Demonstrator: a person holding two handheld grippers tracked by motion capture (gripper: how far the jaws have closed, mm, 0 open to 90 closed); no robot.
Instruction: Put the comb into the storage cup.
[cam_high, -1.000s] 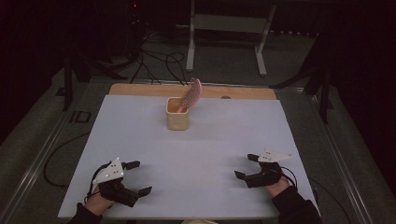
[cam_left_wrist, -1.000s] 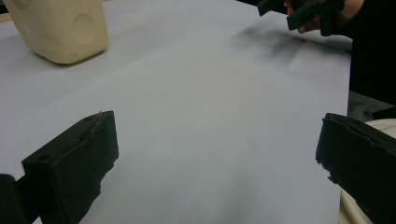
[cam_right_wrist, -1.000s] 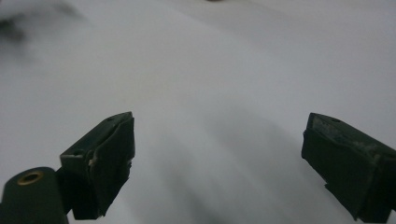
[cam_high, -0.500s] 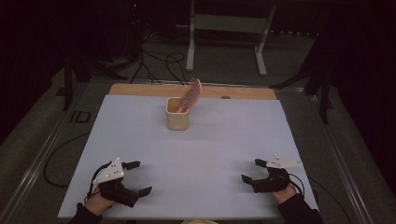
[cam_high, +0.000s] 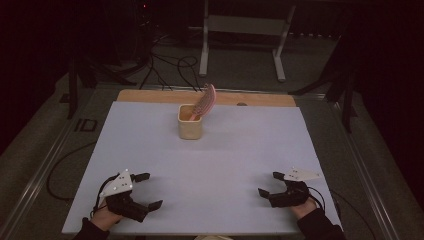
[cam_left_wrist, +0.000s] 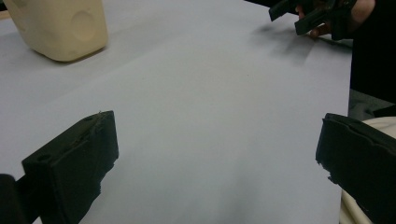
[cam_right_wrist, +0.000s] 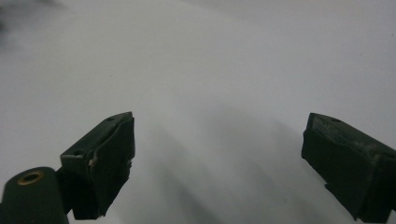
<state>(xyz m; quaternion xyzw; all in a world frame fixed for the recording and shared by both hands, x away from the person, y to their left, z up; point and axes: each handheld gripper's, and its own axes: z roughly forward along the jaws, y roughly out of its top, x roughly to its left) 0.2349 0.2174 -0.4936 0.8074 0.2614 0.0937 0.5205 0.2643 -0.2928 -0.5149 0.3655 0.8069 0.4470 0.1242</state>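
Item: hairbrush (cam_high: 205, 101), pink, standing handle-down in a cream cup (cam_high: 190, 122); the head leans out over the cup's right rim, tilted toward the far right. The cup stands on the tabletop (cam_high: 225, 155) near the middle of the far edge, well apart from both grippers. In the left gripper view the cup (cam_left_wrist: 58, 25) shows at the upper left, a round dimple in its side wall.

Left gripper (cam_high: 145, 191): held in a hand (cam_high: 107, 216) at the near left corner of the tabletop, a grey three-cornered plate on top. Jaws spread wide, nothing between them; its own view shows bare tabletop in the gap. It touches neither cup nor brush.

Right gripper (cam_high: 270, 184): held in a hand (cam_high: 302, 207) near the near right corner, jaws pointing left across the tabletop. Jaws wide apart, holding nothing; bare surface lies between them in the right gripper view.

Tabletop: pale grey sheet, with a wooden strip (cam_high: 150, 96) along the far edge.

Surroundings: dark floor with cables (cam_high: 170, 62) beyond the far edge; a light metal stand (cam_high: 242, 30) behind.
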